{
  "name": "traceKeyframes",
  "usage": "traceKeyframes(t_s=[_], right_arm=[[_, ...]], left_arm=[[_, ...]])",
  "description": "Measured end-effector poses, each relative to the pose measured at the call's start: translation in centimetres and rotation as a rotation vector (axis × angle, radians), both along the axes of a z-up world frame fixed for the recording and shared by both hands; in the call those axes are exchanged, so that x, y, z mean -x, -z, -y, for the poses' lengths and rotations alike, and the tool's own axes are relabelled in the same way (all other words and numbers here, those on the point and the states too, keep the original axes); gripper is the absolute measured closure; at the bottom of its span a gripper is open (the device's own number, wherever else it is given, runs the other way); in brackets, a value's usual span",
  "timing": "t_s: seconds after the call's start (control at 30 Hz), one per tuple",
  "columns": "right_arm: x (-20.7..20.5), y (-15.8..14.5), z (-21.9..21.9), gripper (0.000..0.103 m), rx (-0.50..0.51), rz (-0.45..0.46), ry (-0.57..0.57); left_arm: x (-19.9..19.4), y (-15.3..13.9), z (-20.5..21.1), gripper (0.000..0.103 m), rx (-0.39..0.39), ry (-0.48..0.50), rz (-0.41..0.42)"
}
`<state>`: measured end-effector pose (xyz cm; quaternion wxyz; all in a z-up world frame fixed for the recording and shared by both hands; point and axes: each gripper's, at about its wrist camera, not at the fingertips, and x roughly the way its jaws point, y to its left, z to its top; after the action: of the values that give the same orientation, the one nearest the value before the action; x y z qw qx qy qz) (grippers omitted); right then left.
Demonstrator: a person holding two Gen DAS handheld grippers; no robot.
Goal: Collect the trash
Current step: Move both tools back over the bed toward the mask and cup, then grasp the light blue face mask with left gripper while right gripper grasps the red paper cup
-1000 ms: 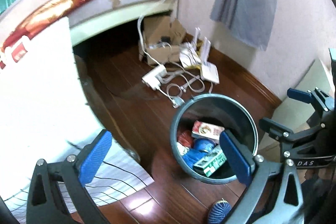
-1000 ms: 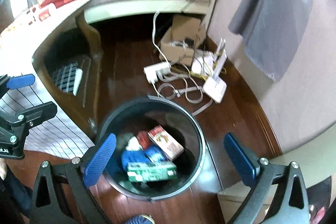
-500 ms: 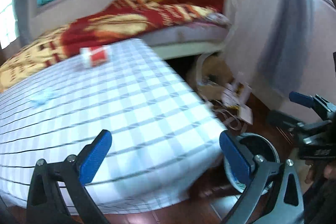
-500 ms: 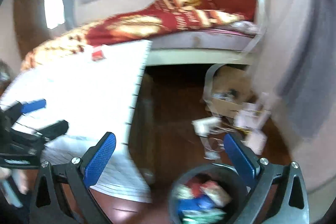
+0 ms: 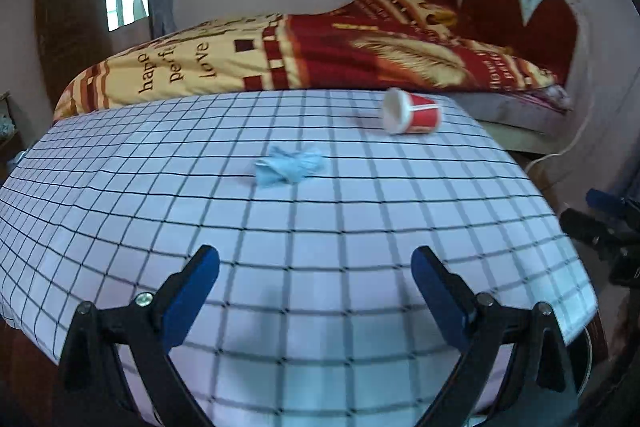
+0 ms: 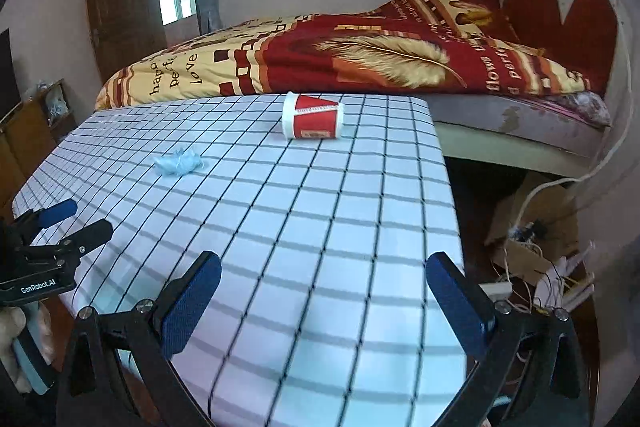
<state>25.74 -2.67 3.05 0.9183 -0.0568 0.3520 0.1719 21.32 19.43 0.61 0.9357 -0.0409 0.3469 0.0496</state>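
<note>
Facing the checked table (image 5: 320, 307), the left gripper (image 5: 316, 291), spread and empty though just narrowing slightly, is nearing the crumpled tissue (image 5: 290, 167) at twelve o'clock.

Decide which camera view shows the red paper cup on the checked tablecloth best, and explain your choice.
The right wrist view. There the red paper cup lies on its side, showing its full flank and printed label sharply. In the left wrist view the same cup appears blurrier, turned mouth-first toward the camera, so mostly its white opening shows and little of the side.
</note>
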Motion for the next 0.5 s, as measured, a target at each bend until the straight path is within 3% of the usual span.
traceKeyframes(t_s=[0.17, 0.5], right_arm=[[-5.2, 0.8, -2.0, 0.0, -0.015, -0.027, -0.007], [-16.7, 3.1, -5.9, 0.0, -0.079, -0.118, -0.021]], left_arm=[[-4.8, 1.6, -2.3, 0.006, -0.006, -0.034, -0.028], [-10.8, 3.2, -4.3, 0.006, -0.042, -0.059, -0.111]])
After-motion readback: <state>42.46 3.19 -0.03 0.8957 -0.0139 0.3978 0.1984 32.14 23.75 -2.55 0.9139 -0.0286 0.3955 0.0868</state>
